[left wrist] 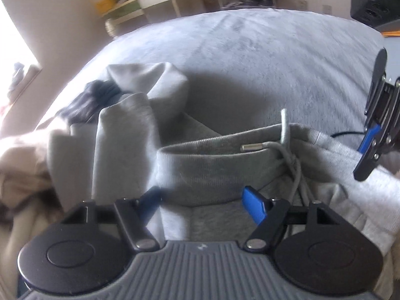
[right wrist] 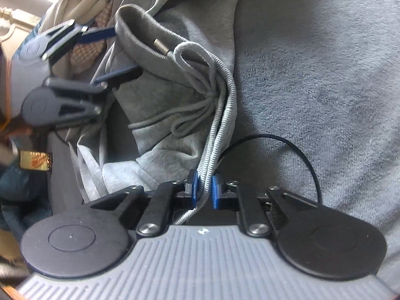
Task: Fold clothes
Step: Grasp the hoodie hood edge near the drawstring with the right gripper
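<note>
- While the grey sweatpants (left wrist: 207,170) lie crumpled on the grey blanket (left wrist: 250,57) of the bed, their ribbed waistband (left wrist: 200,155) is turned toward the left tool (left wrist: 202,200) and stands a little open.
- The left tool is open: its two blue pads (left wrist: 255,206) are wide apart, one on each side of the waistband, and they do not press on the cloth.
- The right tool (right wrist: 205,187) is closed on the waistband edge (right wrist: 217,130); the folded ribbed band runs straight down between its blue pads (right wrist: 217,190) and goes on behind them.
- In the left wrist view the right tool (left wrist: 367,155) is seen at the right side of the picture, holding the far end of the same waistband.
- In the right wrist view the left tool (right wrist: 125,52) is at the left, with one finger above the open waistband and one finger below it.
- The drawstring (right wrist: 197,100) is tied in a loose bow at the front of the waistband, and its metal tip (right wrist: 160,45) lies against the ribbed cloth.
- A thin black cable (right wrist: 295,147) makes a loop on the blanket just beside the right tool.
- Toward the left edge of the bed there are more clothes: a light grey garment (left wrist: 140,105), something dark (left wrist: 97,92) behind it, and beige cloth (left wrist: 22,165) in the nearest left corner.
- Beyond the far edge of the bed a shelf (left wrist: 140,2) stands at the wall, blurred.
</note>
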Motion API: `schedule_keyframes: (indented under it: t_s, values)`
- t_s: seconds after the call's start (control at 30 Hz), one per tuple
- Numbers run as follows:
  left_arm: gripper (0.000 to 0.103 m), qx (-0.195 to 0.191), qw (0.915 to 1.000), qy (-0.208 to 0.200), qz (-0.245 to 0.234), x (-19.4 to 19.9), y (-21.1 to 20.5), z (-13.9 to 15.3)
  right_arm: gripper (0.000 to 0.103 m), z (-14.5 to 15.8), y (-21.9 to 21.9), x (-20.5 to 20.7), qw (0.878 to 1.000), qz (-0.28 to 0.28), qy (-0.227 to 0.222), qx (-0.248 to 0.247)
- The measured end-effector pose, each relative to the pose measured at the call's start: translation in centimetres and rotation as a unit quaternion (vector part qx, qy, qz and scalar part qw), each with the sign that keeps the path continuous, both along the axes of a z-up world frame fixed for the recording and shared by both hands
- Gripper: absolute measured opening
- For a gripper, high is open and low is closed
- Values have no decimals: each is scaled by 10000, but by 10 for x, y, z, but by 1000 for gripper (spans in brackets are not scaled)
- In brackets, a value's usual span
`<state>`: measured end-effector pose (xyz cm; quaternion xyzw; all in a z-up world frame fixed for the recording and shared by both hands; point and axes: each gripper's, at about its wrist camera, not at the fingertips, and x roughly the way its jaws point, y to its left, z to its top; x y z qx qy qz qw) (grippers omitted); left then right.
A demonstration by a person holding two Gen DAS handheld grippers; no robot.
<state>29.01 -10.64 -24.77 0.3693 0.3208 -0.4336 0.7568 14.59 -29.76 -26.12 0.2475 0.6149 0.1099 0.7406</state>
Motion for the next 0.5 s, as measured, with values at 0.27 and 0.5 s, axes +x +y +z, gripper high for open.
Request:
schedule_keyframes:
  t_s: [0.27,0.5]
  values:
    - [81,-37,9964,359,-767,13,-1,-9,10,-7,3,7,9994,320,148,-7]
    - [67,-194,9948,520,-857,20,-9,-18,10,-7,7,11,9983,519,221,-136]
